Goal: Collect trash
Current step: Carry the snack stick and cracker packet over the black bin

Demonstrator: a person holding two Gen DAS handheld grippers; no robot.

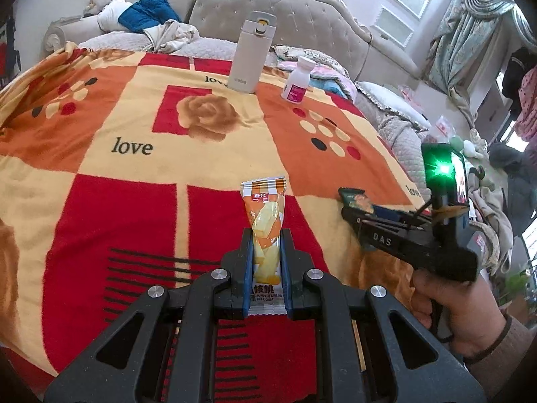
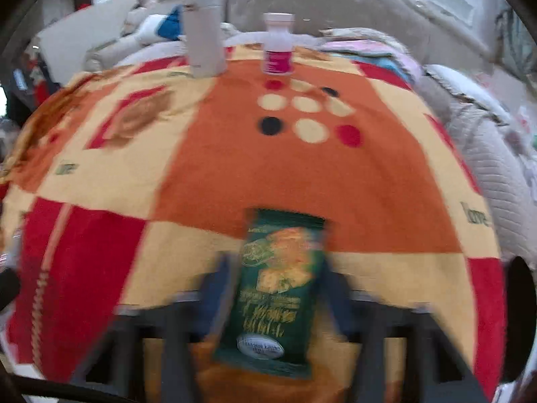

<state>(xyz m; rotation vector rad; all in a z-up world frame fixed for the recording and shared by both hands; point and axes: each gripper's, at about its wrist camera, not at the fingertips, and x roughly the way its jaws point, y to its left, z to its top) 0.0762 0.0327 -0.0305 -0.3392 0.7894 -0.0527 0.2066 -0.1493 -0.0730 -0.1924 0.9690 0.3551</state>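
Although the blanket (image 1: 134, 154) spread over the bed fills most of both views, the task's things are small: two snack wrappers, each already pinched in a claw above it. Behind them at the far edge stand a white flask (image 1: 250, 53) and a small pill bottle (image 1: 297, 80), upright and well apart from the claws; whether they count as trash cannot be told.

The green wrapper (image 2: 278, 288) sits clenched in the right claw (image 2: 278, 302), gripped across its width with its top end free beyond the fingertips. The orange wrapper (image 1: 266, 231) is clamped likewise in the left claw (image 1: 267, 252), its sealed upper end standing proud.

Both look like thin foil film: very light, limp, crinkly and slick, so I judge a hold across the middle of the body is safer than one on a sealed edge, which could slide out.

No bin shows in either view. The right wrist view is smeared by motion blur, so the green wrapper's print and the finger edges are hard to read.
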